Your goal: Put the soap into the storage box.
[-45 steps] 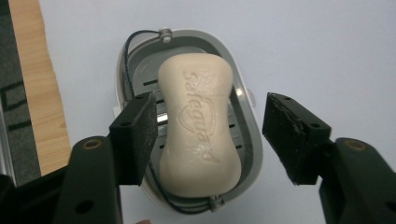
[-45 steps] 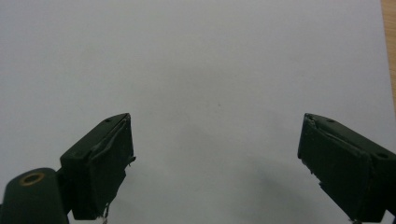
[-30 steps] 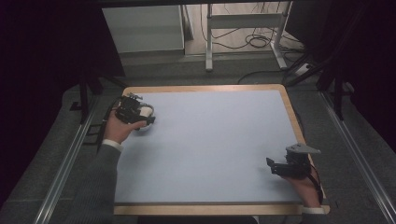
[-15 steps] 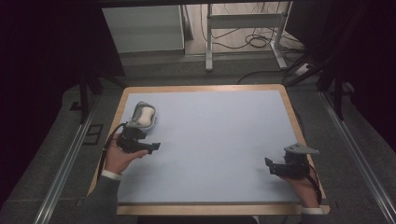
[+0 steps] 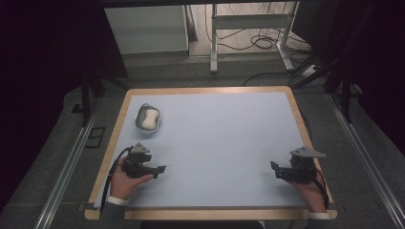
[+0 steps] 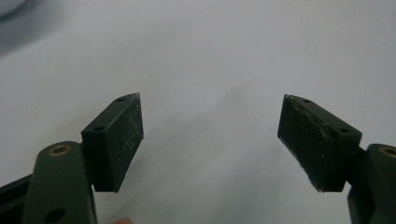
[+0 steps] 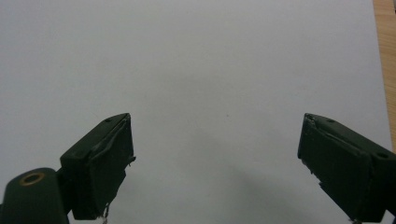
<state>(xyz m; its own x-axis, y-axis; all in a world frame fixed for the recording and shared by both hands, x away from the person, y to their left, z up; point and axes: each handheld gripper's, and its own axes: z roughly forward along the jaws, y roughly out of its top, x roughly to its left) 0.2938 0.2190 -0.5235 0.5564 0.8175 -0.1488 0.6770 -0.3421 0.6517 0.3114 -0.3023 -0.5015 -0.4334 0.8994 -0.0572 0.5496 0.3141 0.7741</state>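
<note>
Pale blue matting covers the table [image 5: 215,143], framed by a wooden rim, with a dark floor and cables beyond its far edge. Taking the soap dish [image 5: 147,119] as the landmark: it sits on the mat near the far left corner, a grey oval dish with a white bar of soap [image 5: 151,118] lying in it. A second ago the left gripper [image 5: 154,169] was right at the dish with the hand over it; half a second ago it had already drawn off toward the person, leaving the dish standing free. Now the left gripper rests low over the mat, well nearer the person than the dish and apart from it, its jaws having just been opening to full spread with nothing between them, as the left gripper view confirms with bare mat between the pads [image 6: 125,135]. The right gripper [image 5: 277,169] lies far across the table from the dish, unmoved, its jaws likewise wide apart over empty mat. Judging from this, the dish with its soap has been set down and released, so the placing looks finished.
</note>
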